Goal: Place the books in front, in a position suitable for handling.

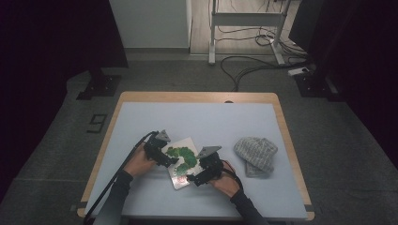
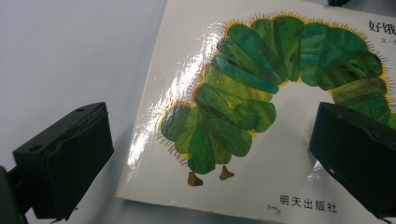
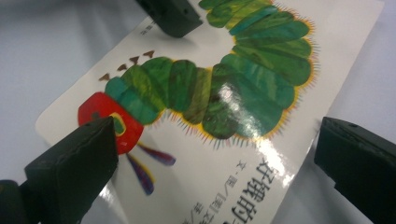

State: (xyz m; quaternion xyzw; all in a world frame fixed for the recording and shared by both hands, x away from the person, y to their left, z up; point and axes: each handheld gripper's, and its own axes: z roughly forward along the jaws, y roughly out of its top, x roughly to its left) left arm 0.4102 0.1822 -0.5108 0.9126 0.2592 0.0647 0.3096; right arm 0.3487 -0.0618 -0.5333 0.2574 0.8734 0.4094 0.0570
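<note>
A picture book with a green caterpillar on its white cover lies flat on the pale blue table. My left gripper hangs over the book's left edge. In the left gripper view the book lies under the open left gripper, with one jaw over the table and the other over the cover. My right gripper is at the book's near right side, also open. In the right gripper view the right gripper straddles the book near the caterpillar's red head. Neither holds anything.
A grey knitted hat lies on the table to the right of the book. The table's wooden rim frames the blue top. Cables and a stand are on the floor beyond. One jaw of the left gripper reaches over the book's far edge.
</note>
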